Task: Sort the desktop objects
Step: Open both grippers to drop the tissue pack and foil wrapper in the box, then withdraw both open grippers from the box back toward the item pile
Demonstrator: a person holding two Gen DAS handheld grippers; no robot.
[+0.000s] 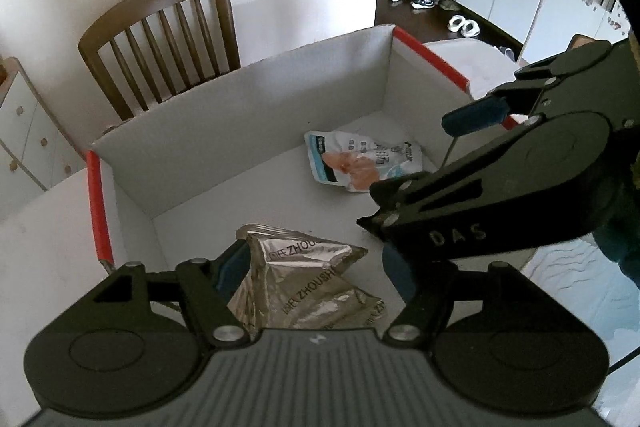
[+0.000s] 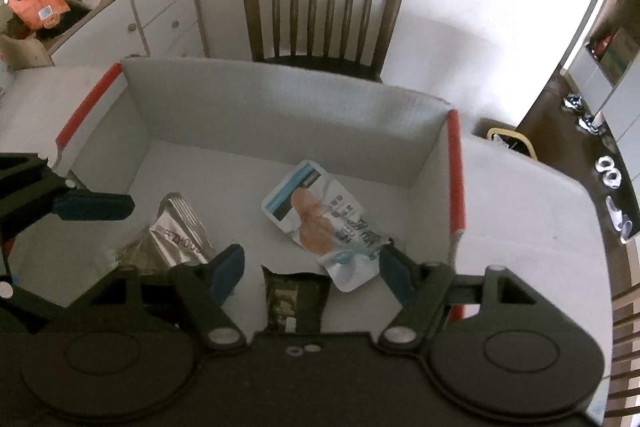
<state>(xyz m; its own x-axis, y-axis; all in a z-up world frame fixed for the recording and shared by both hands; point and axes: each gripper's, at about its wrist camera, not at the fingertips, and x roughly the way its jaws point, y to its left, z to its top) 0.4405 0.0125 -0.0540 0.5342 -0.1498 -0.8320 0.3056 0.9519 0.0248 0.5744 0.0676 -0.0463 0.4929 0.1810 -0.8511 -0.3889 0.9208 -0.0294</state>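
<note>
We see both the left gripper (image 1: 312,267) and right gripper (image 2: 310,269) part-open, gripping nothing. The crinkled silver foil pouch (image 1: 304,283) lies lower centre in the white cardboard box (image 1: 240,115); light, slippery, best pinched at its crimped seam.

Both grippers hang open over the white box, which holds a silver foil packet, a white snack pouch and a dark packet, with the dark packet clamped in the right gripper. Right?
Not quite: the dark packet lies loose under the open right gripper, as the right wrist view shows.
</note>
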